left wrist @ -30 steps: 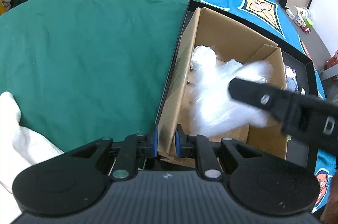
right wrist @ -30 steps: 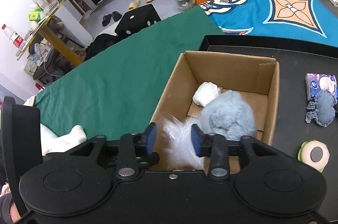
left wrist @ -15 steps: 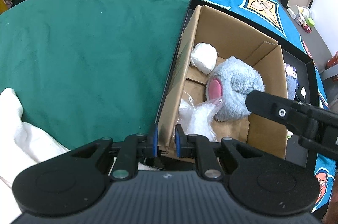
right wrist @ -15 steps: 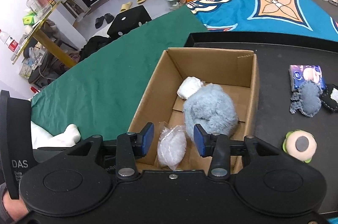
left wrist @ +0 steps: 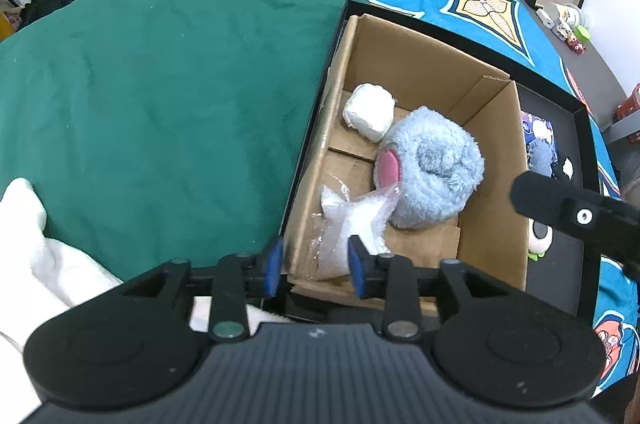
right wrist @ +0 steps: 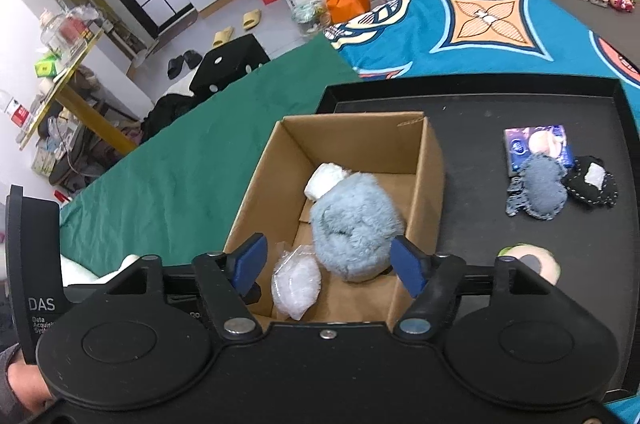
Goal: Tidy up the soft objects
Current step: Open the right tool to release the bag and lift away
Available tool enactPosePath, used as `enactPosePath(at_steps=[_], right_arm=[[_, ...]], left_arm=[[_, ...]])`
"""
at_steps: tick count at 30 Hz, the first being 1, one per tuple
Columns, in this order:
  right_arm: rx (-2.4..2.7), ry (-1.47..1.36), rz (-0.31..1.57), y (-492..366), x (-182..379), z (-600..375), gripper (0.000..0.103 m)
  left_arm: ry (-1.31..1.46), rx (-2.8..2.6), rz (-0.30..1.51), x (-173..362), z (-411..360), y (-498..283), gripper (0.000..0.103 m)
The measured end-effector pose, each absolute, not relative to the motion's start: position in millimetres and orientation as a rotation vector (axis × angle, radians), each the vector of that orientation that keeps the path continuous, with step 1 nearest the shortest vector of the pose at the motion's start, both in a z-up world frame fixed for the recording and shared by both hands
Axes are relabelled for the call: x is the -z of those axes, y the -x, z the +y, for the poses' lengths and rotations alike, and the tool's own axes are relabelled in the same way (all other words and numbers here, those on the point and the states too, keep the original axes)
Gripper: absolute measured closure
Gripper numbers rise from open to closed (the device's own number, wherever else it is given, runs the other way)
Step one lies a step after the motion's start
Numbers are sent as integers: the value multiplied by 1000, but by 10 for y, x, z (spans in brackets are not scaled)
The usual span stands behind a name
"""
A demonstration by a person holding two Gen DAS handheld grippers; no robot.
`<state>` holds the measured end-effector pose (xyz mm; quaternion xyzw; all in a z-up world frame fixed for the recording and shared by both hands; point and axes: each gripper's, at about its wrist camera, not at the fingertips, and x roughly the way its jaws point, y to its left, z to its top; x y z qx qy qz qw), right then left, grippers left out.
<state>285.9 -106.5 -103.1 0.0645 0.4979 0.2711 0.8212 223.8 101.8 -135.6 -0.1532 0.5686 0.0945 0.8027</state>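
Observation:
A cardboard box (left wrist: 488, 224) (right wrist: 352, 135) stands on a black tray (right wrist: 520, 111). Inside lie a white soft bundle (left wrist: 370, 111) (right wrist: 326, 179), a fluffy blue plush (left wrist: 434, 171) (right wrist: 354, 228) and a clear bag of white filling (left wrist: 348, 224) (right wrist: 296, 282). My left gripper (left wrist: 314, 266) is open, its jaws astride the box's near left wall. My right gripper (right wrist: 328, 264) is open and empty above the box's near end. A blue-grey felt toy (right wrist: 540, 191), a black felt toy (right wrist: 592, 183) and a round green-rimmed toy (right wrist: 528, 262) lie on the tray.
A small printed packet (right wrist: 536, 143) lies on the tray beside the felt toys. A green cloth (left wrist: 160, 83) covers the surface left of the tray, with a white fluffy cloth (left wrist: 36, 248) at its near left. A blue patterned cloth (right wrist: 480, 19) lies beyond.
The right gripper let go of the bag of filling into the box, opened wide and drew back upward. The left gripper, shut on the box's wall before, has opened.

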Motion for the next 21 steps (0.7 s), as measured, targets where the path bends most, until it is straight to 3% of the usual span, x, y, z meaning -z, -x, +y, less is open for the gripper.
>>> enactPosePath(at_steps=[9,21], right_arm=[[-566,-151,1028,-2843,998,-1311,21],[-530,-205,1016,-2819,1086,-1709,9]], left_arm=[[294,-218,1203,1249,884,-2257,34],[249,-244,1217,1202,754,-2251,28]])
